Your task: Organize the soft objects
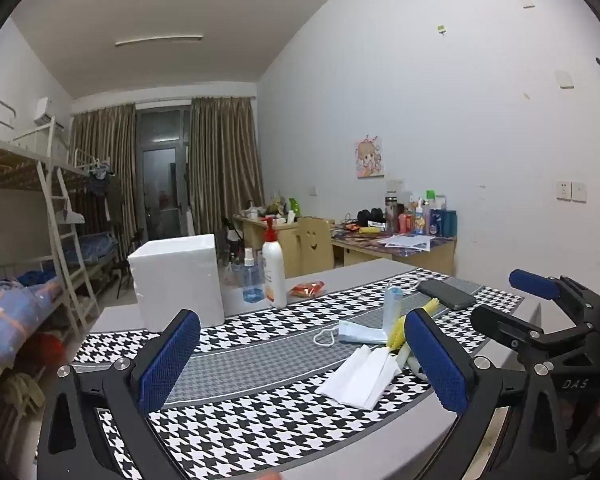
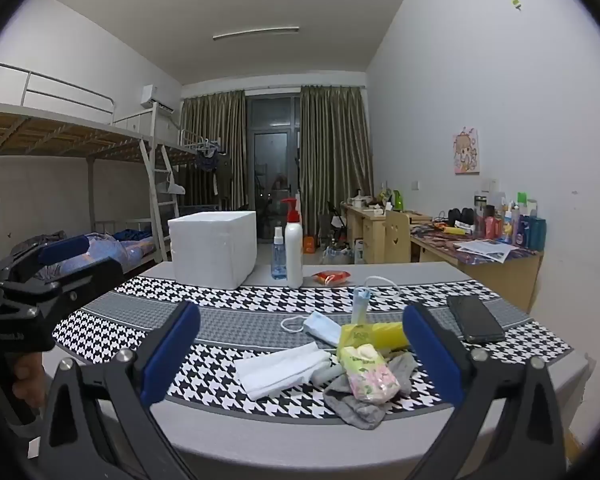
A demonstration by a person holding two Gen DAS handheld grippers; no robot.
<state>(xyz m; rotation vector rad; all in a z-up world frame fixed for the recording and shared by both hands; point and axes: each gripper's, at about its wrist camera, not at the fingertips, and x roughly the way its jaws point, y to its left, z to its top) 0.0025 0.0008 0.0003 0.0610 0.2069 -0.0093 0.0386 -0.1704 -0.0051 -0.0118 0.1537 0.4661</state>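
Both grippers, left gripper [image 1: 302, 360] and right gripper [image 2: 300, 352], fingers wide, empty. Soft pile between right fingers: grey sock [image 2: 356, 402], tissue pack [image 2: 368, 372], white cloth [image 2: 284, 368]. Masks [image 2: 322, 328] beyond. Foam box [image 2: 214, 248] far left. Suggest: pinch one item low, avoid dragging neighbours.

We see a white foam box [image 2: 213, 249] on the checked cloth [image 2: 204, 364]. Beside it stand a tall white pump bottle [image 2: 294, 254] and a small blue spray bottle [image 2: 278, 256]. A black phone [image 2: 475, 319] lies at the right.

"DAS" on right hand-held gripper [image 1: 536, 288]
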